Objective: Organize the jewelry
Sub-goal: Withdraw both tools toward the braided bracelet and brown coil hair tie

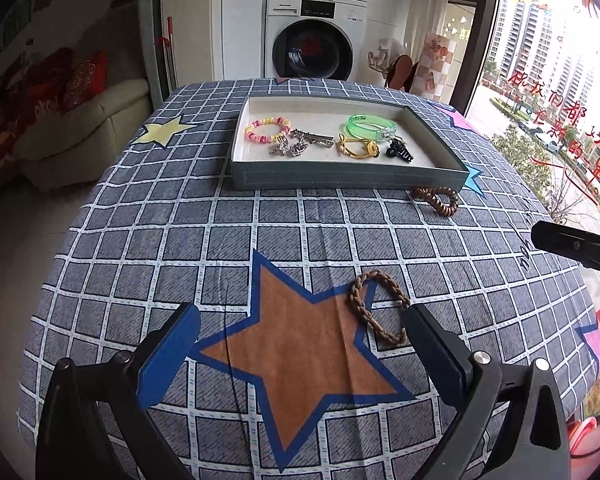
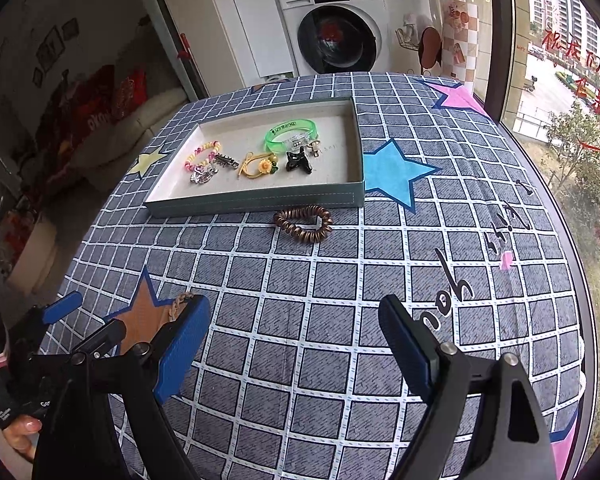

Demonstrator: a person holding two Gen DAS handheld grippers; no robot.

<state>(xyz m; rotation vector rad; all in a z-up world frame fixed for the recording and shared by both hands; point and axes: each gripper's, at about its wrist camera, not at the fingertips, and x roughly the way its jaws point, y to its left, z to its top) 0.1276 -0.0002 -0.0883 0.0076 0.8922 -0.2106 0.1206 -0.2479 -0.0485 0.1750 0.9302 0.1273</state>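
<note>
A grey-green tray (image 1: 340, 180) (image 2: 260, 203) at the far side of the table holds a beaded bracelet (image 1: 267, 129), silver pieces, a green bangle (image 1: 370, 126) (image 2: 292, 134), a yellow flower tie (image 2: 260, 166) and a black claw clip (image 2: 299, 161). A brown spiral hair tie (image 1: 438, 198) (image 2: 304, 223) lies just in front of the tray. A braided tan bracelet (image 1: 378, 306) lies on the orange star, close to the right finger of my left gripper (image 1: 302, 320), which is open. My right gripper (image 2: 294, 322) is open over bare cloth, well short of the spiral tie.
A checked blue tablecloth (image 2: 340, 300) with coloured stars covers the table. A washing machine (image 1: 314, 46) stands behind it, a sofa (image 1: 84, 120) to the left and a window (image 2: 560, 80) to the right. A hand (image 2: 20, 432) holds the left gripper.
</note>
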